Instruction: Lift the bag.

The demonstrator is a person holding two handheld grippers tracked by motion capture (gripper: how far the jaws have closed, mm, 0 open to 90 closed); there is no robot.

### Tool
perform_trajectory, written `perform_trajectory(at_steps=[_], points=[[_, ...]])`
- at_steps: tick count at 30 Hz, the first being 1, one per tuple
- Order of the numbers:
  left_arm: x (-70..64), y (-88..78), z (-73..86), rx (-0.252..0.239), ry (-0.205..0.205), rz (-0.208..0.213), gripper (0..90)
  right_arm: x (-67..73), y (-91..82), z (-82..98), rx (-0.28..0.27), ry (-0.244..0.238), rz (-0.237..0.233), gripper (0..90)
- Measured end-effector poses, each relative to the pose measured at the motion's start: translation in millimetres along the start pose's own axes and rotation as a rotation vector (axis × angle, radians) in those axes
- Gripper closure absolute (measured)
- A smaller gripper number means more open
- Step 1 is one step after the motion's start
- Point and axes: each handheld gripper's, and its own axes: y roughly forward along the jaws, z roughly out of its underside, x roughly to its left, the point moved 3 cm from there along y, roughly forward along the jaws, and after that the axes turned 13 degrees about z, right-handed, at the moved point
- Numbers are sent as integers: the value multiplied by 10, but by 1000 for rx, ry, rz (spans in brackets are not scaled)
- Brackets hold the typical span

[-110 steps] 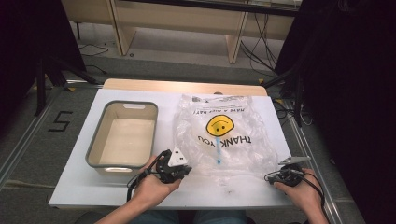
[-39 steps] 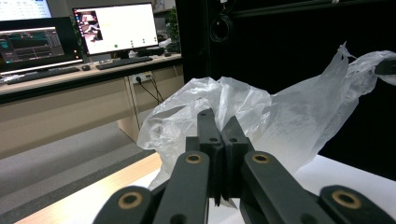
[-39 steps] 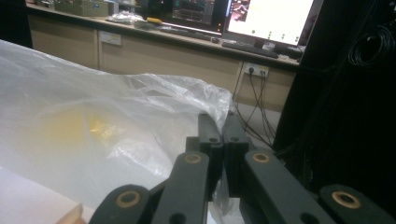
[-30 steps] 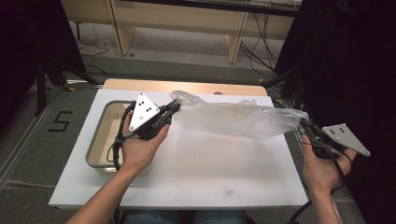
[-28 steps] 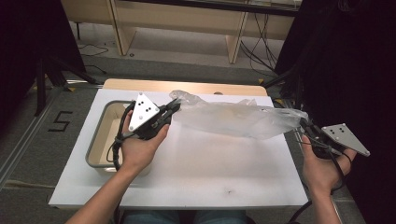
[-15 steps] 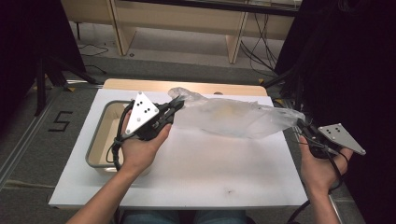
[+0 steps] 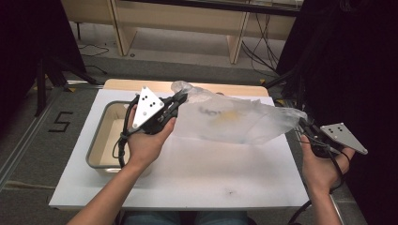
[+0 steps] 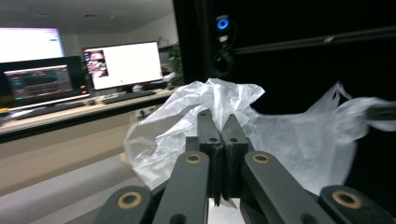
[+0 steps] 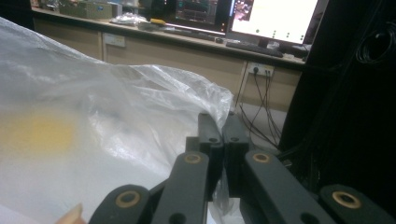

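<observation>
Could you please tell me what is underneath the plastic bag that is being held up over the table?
Under the plastic bag, stretched between the left tongs and right tongs, lies the bare white board. The strip directly beneath the bag is covered. The tray sits beside it, not under it.

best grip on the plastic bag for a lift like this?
Pinch its two opposite edges, one from each side. The bag is thin, limp film that sags mid-span. The left gripper is shut on one bunched edge, the right gripper on the other, stretching it above the table.
</observation>
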Motion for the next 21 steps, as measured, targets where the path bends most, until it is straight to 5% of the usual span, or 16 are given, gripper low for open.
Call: perform_trajectory(at_steps=[9,21], points=[[266,293,350,137,37,-107,890,176,252,201,54,-3,-11,899],[536,631,880,314,-60,-135,834,429,679,558,184,-23,-20,898]])
